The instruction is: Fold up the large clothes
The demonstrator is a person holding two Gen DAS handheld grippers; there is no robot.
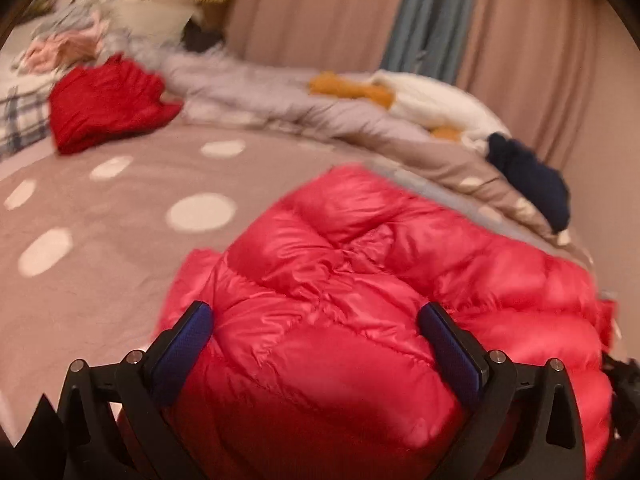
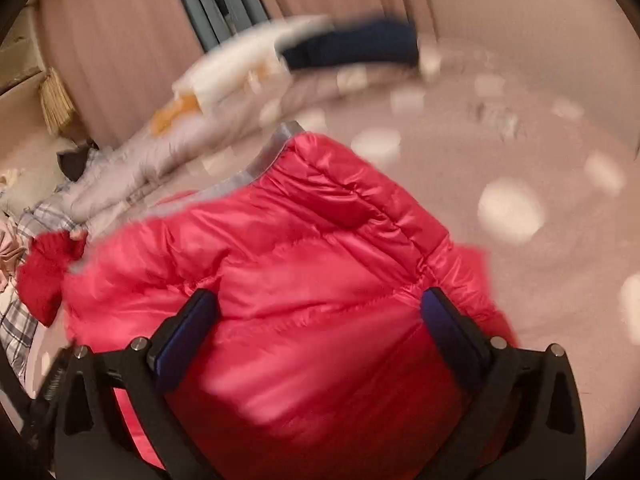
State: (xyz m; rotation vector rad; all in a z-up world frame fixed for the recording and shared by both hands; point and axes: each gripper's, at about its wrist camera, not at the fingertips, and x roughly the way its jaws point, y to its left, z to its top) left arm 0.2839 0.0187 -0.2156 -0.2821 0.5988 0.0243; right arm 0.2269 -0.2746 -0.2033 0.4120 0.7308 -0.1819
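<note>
Plainly unlabelled red puffer jacket (image 1: 340, 280), spotted bedsheet (image 1: 120, 240)

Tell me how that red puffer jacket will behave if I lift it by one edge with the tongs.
The red puffer jacket looks puffy and quilted, so it is probably light for its bulk and will sag rather than hold shape. Its shell is glossy, so it may slip between the pads unless a thick fold is pinched. The folded bundle will likely spring open.

Bare spotted sheet (image 1: 100, 272) lies free left; red jacket (image 1: 340, 280) blocks right.
</note>
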